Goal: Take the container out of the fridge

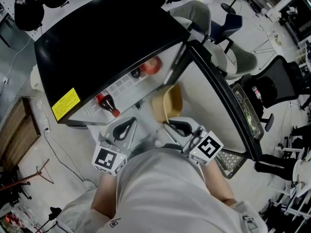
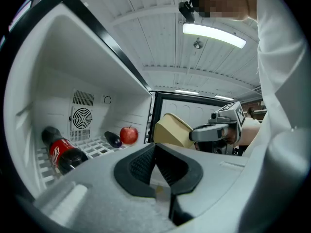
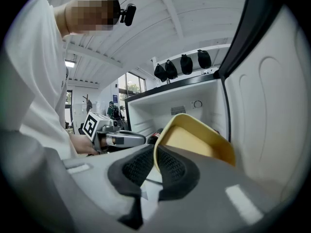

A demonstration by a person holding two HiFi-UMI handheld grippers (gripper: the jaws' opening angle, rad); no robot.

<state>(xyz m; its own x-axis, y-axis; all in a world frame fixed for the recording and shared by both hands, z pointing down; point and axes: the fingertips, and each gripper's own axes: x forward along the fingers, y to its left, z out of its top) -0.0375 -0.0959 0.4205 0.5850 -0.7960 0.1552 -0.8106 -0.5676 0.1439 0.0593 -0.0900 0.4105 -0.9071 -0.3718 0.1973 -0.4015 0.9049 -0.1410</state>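
Observation:
The yellow container (image 1: 167,103) hangs tilted in front of the open fridge (image 1: 97,47), just outside its opening. My right gripper (image 1: 171,125) is shut on the container's near rim; in the right gripper view the rim (image 3: 194,140) runs between the two black pads (image 3: 170,166). The left gripper (image 1: 127,125) is shut with nothing in it, beside the right one and below the fridge opening. In the left gripper view its jaws (image 2: 155,152) meet, with the container (image 2: 172,130) to the right of them.
A cola bottle (image 1: 108,103), a red apple (image 1: 151,65) and a dark oval fruit (image 1: 135,74) lie on the white wire shelf (image 2: 97,147). The fridge door (image 1: 218,96) stands open on the right. Office chairs (image 1: 277,81) stand beyond it.

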